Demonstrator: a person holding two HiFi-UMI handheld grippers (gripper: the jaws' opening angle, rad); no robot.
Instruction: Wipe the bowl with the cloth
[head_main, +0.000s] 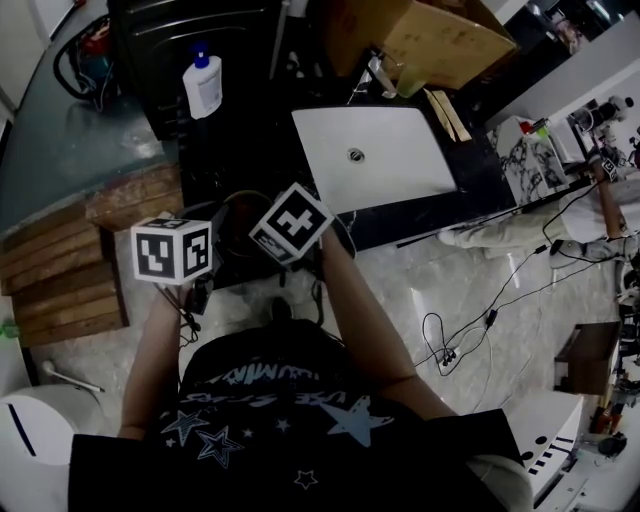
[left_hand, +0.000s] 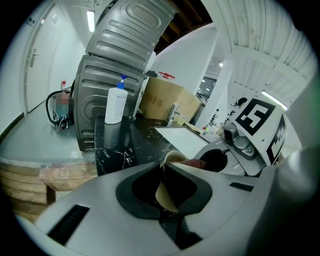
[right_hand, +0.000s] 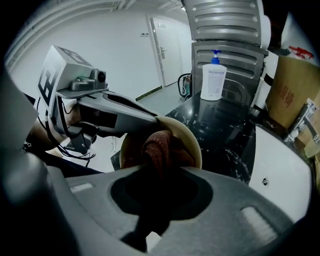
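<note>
I see a black marble counter (left_hand: 125, 142) with an inset white sink (head_main: 400, 170), pale glossy floor (head_main: 400, 275), white walls (right_hand: 110, 40), ceiling strip light (left_hand: 91, 21).

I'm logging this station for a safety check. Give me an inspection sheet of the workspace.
Surface: black marble counter with a white basin set in it.
Job's things: beige bowl; reddish cloth bunched inside it.
Clutter: white pump bottle on the counter; cardboard box behind the basin; wooden planks beside the counter.
Grippers: left gripper shut on the bowl's rim; right gripper shut on the cloth.
Cables: loose black cables on the floor.
Surroundings: grey ribbed metal machine behind the bottle.
</note>
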